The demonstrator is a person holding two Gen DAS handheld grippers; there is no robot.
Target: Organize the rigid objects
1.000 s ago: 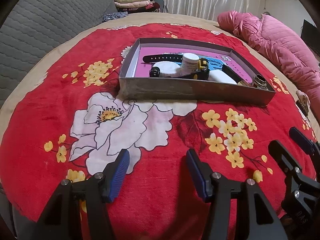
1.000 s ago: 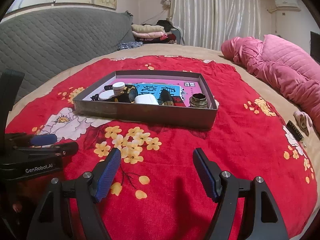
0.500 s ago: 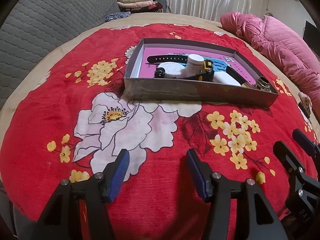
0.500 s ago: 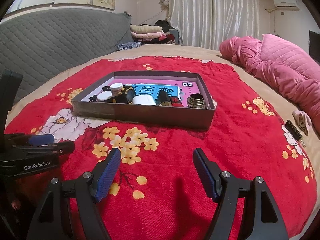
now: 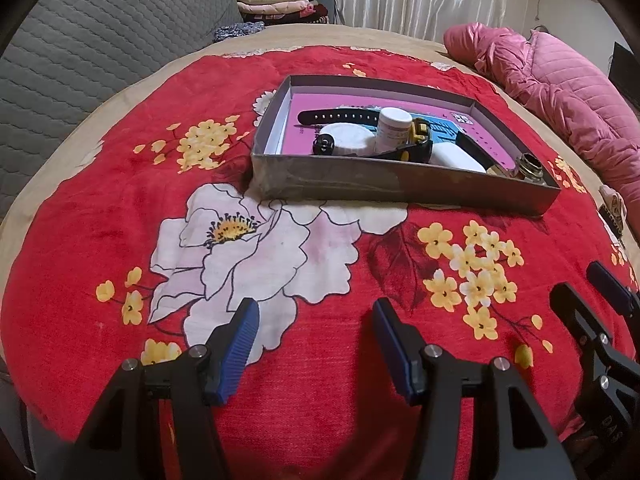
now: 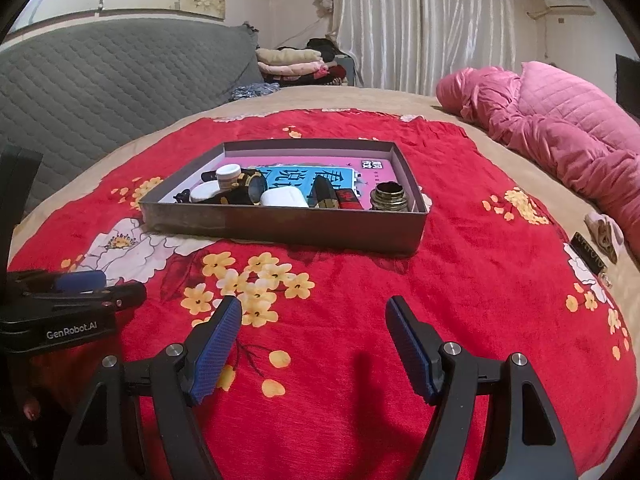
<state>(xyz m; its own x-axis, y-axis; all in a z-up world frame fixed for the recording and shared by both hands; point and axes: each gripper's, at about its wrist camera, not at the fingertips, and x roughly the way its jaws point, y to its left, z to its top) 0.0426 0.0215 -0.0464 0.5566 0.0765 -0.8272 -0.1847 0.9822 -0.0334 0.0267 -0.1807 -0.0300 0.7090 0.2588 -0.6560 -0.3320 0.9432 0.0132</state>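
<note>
A shallow grey box (image 5: 360,188) (image 6: 280,226) sits on the red flowered blanket, well ahead of both grippers. Inside lie a black watch strap (image 5: 340,115), a white jar (image 5: 394,124) (image 6: 228,176), a yellow-black tape measure (image 5: 418,140) (image 6: 250,188), a white case (image 5: 456,158) (image 6: 284,198) and a brass fitting (image 5: 528,166) (image 6: 388,198). My left gripper (image 5: 314,322) is open and empty over the white flower. My right gripper (image 6: 314,320) is open and empty over the yellow flowers. Each gripper shows at the edge of the other's view.
A pink quilted coat (image 6: 560,140) lies at the right. A grey padded headboard (image 6: 100,80) runs along the left, with folded clothes (image 6: 292,64) behind. A small dark item (image 6: 590,256) lies at the blanket's right edge.
Both grippers have drawn back slightly and the left view has tilted; the box sits a little farther off. Both stay open and empty.
</note>
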